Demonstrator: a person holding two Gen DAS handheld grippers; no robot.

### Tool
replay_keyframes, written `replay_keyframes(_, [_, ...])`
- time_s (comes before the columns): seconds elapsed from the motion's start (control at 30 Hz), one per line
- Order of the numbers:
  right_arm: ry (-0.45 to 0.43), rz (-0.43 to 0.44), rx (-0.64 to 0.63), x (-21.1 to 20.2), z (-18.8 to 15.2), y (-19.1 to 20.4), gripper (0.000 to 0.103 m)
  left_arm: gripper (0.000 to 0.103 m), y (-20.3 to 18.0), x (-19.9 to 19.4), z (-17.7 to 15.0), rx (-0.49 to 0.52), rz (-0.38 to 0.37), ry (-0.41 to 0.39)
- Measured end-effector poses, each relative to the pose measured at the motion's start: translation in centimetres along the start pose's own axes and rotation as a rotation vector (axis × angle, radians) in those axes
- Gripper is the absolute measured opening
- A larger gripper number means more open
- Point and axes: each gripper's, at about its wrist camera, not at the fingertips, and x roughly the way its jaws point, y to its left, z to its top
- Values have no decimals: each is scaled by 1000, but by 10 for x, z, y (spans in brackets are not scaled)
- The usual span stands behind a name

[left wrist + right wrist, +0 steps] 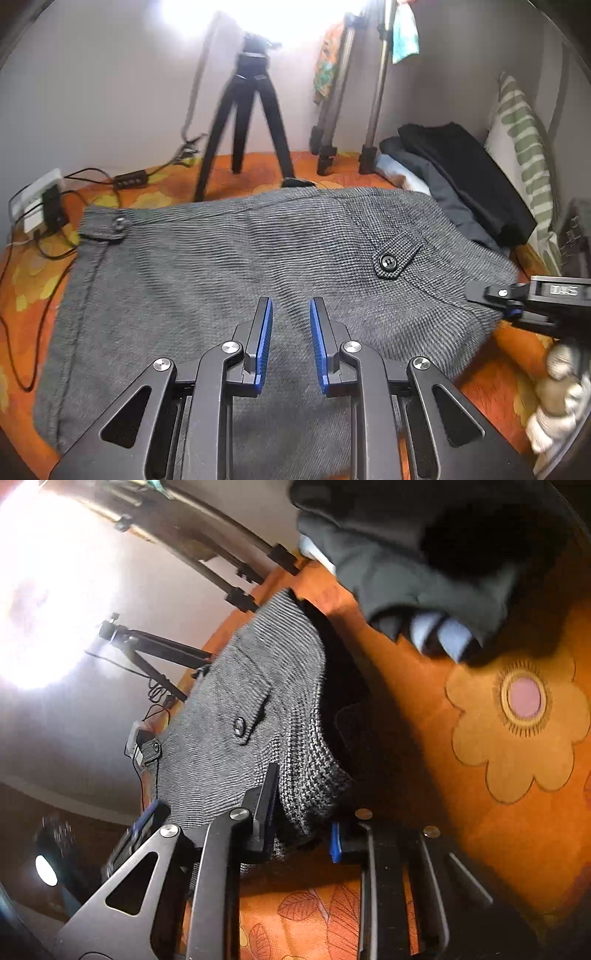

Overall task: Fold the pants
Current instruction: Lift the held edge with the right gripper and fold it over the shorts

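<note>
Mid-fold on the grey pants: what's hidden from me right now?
- Left wrist view: grey woven pants legs, cut off behind the open left gripper.
- Right wrist view: right gripper contact hidden by bunched fabric.
- Dark folded clothes pile: items indistinct.
- Window glare washes out the black tripod top.

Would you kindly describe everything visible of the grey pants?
The grey pants are woven, finely checked fabric, lying folded on the orange floral bedspread. A buttoned pocket flap faces up, and a waistband tab with a button sits at the far left corner. The right tool grips their right edge; the left tool hovers open above.
</note>
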Motion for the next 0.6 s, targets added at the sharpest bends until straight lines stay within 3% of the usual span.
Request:
replay_keyframes(0.2, [-46, -21, -89, -5, 3, 25, 20, 19, -22, 32, -18, 91, 19, 63])
replay_keyframes(0.3, [-72, -14, -131, -10, 3, 39, 19, 22, -13, 30, -15, 35, -8, 59])
replay_keyframes(0.43, [-105, -19, -221, -16, -3, 62, 19, 26, 5, 7, -14, 0, 14, 30])
replay_keyframes(0.6, [-127, -30, -306, -19, -6, 85, 19, 27, 23, -17, -38, -48, 9, 35])
